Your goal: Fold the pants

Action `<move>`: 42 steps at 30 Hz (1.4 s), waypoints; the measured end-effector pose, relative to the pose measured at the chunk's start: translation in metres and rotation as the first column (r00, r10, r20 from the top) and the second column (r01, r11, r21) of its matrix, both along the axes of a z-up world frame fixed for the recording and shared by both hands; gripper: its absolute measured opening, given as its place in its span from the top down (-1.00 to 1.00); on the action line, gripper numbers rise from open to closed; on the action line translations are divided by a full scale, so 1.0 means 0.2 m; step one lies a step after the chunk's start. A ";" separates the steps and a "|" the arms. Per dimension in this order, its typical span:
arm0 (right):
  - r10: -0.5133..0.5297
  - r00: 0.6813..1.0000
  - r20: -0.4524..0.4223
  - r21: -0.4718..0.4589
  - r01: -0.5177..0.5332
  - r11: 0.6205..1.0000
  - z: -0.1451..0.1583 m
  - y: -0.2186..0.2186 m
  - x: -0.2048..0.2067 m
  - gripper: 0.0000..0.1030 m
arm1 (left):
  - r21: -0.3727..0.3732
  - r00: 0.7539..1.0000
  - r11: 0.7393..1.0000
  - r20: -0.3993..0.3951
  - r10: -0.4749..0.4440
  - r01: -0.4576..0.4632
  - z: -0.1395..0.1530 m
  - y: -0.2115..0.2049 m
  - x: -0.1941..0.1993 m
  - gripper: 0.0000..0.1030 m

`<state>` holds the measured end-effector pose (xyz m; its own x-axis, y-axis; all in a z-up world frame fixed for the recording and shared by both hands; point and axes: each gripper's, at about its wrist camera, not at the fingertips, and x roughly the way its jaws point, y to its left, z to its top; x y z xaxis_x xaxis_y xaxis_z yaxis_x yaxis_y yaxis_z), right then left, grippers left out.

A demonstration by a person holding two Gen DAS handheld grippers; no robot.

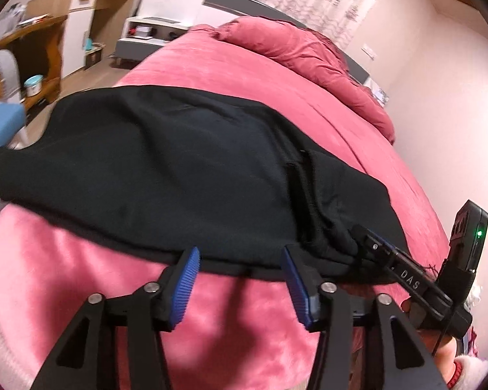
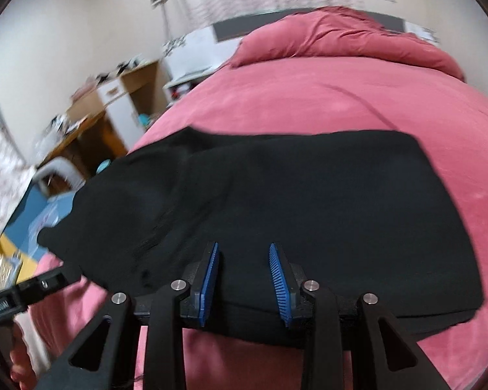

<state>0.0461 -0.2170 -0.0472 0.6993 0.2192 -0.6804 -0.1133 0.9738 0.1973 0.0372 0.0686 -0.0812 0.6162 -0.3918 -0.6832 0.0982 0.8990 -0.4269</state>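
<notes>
- Pants (image 1: pixel 166 169): one black pair, lying folded and flat on the bed (image 1: pixel 309 74), close to its near edge.
- One pink blanket (image 1: pixel 81 276) covers the bed, and the pants lie on top of it.
- One bunched-up red cover (image 1: pixel 309 52) sits at the far end of the bed, well apart from the pants.
- Two grippers show, each with two blue fingers.
- Left gripper (image 1: pixel 240 260): its fingers (image 1: pixel 187 282) stand wide apart, right at the near edge of the pants. Nothing is pinched between them.
- Right gripper (image 2: pixel 244 256): its fingers (image 2: pixel 278 279) stand partly apart, less wide than the left ones. They sit over the near part of the pants. The pads do not squeeze the cloth. I cannot tell if the tips touch it.
- In the left wrist view, the right gripper comes in from the right side, with its tip at the pants' near right corner.
- One wooden desk (image 1: pixel 45 42) stands to the left of the bed.
- One small teal pot (image 1: pixel 33 85) sits low down by the desk. What is in it cannot be seen.
- One white nightstand (image 1: pixel 146 32) has an open shelf with small things inside, too blurry to name.
</notes>
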 end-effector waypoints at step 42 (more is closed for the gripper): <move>-0.008 1.000 0.003 0.046 0.008 0.999 -0.02 -0.03 -0.04 0.13 | -0.462 0.834 0.695 -0.258 0.488 -0.550 -0.38 0.98 0.27 0.13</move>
